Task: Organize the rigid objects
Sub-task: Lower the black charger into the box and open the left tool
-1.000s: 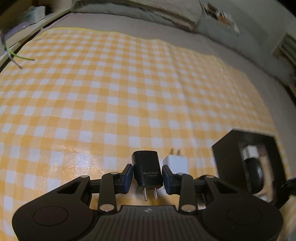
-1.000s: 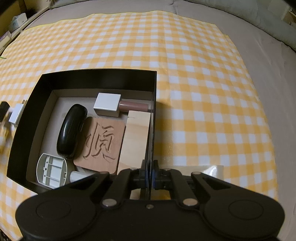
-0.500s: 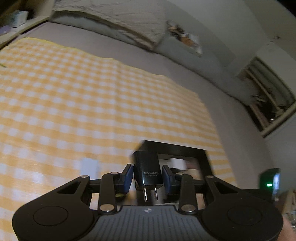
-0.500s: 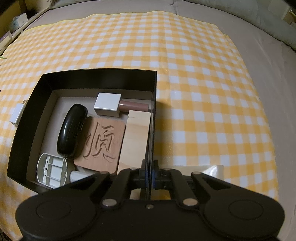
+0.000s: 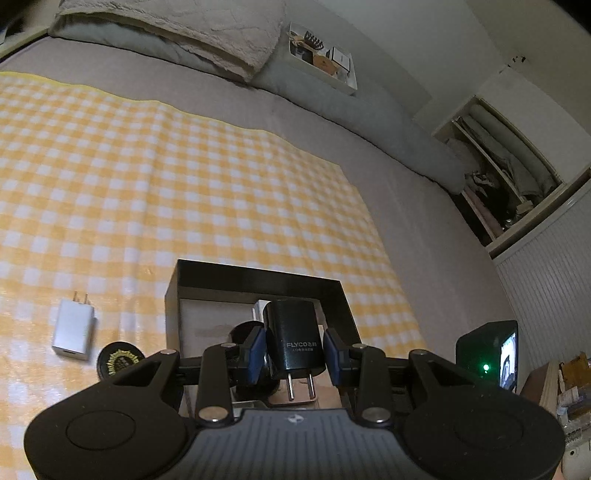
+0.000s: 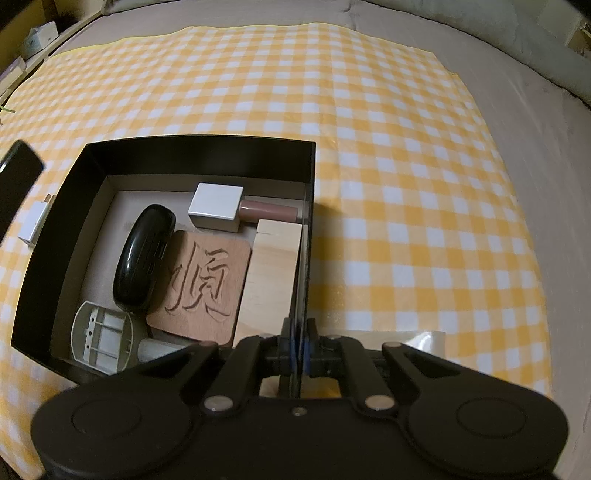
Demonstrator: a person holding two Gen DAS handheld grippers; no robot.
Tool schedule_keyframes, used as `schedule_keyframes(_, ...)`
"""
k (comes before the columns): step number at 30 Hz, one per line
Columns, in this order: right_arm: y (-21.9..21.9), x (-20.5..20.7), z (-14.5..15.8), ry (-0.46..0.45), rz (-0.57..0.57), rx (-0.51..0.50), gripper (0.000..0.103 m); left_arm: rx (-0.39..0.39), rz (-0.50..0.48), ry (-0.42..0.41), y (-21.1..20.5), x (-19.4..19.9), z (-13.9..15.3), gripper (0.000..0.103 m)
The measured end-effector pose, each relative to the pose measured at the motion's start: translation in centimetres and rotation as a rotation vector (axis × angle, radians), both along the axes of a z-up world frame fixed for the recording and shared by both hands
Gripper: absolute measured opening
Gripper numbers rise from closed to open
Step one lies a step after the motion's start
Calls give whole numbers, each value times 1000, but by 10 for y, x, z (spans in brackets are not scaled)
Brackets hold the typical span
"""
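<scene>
My left gripper [image 5: 293, 350] is shut on a black FLYCO charger [image 5: 294, 341], prongs toward the camera, held above the black box [image 5: 258, 273]. My right gripper [image 6: 299, 349] is shut on the right wall of the black box [image 6: 308, 236]. Inside the box lie a black oval case [image 6: 142, 254], a carved wooden coaster [image 6: 203, 284], a wooden block [image 6: 271, 280], a white-capped bottle [image 6: 218, 208] and a grey plastic part [image 6: 101, 336]. A white charger [image 5: 74, 325] and a black round lid [image 5: 118, 360] lie on the cloth left of the box.
The box stands on a yellow checked cloth [image 6: 406, 184] spread over a grey bed [image 5: 406, 206]. A pillow [image 5: 184, 33] and a white tray [image 5: 325, 59] lie at the bed's far end. An open cabinet [image 5: 498, 177] is at the right.
My left gripper has lifted the black charger off the cloth and carried it right, over the box. The white charger stays on the cloth. My right gripper has held the box wall still.
</scene>
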State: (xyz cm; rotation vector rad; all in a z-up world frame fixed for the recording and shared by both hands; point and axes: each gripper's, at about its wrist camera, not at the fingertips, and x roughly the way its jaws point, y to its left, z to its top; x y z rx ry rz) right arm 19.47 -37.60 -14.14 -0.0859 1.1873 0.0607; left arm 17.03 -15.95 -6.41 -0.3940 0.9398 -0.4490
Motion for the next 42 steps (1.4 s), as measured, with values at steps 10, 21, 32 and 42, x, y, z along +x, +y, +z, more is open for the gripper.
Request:
schedule_keyframes(10, 3, -2, 0, -2, 4, -4, 6, 26, 18, 46, -8, 15, -14, 35)
schedule_keyframes(21, 3, -2, 0, -2, 4, -9, 6, 99, 41, 75, -2, 13, -23, 35)
schedule_keyframes(32, 3, -1, 0, -2, 2, -11, 6, 124, 41, 112, 2, 8, -28, 65)
schedule_keyframes(42, 4, -1, 0, -1, 5, -14, 6, 153, -2, 62, -4, -2, -18, 95)
